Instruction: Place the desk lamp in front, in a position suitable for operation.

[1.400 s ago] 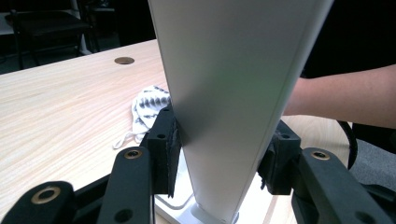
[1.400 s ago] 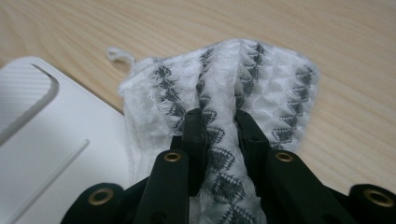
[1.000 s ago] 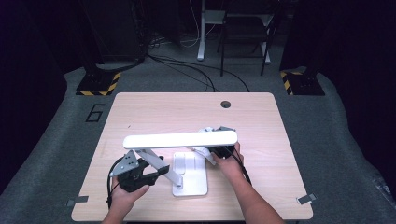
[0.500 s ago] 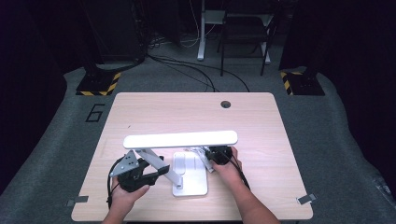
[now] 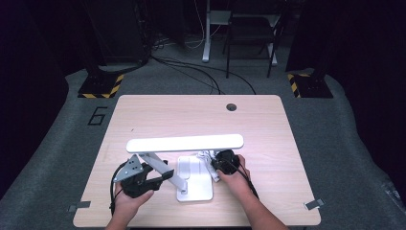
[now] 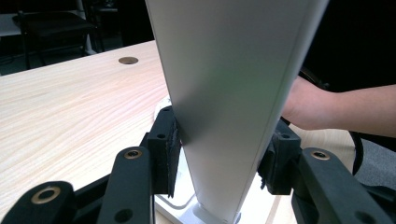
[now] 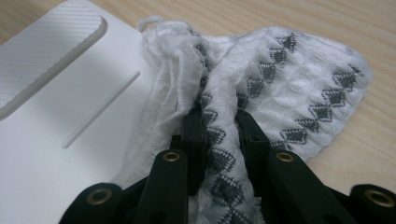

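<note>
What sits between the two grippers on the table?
In the high view, the lamp's white base lies between the left gripper and the right gripper, which holds a cloth.

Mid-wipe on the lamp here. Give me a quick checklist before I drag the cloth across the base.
1. Right gripper shut on the cloth: ok.
2. Left gripper bracing the lamp arm, jaws against both its sides: ok.
3. Cloth lying partly on the lamp base: ok.
4. Base flat on the table: ok.
5. Lamp head level above: ok.
6. Dirt left on the base: cannot tell.
</note>
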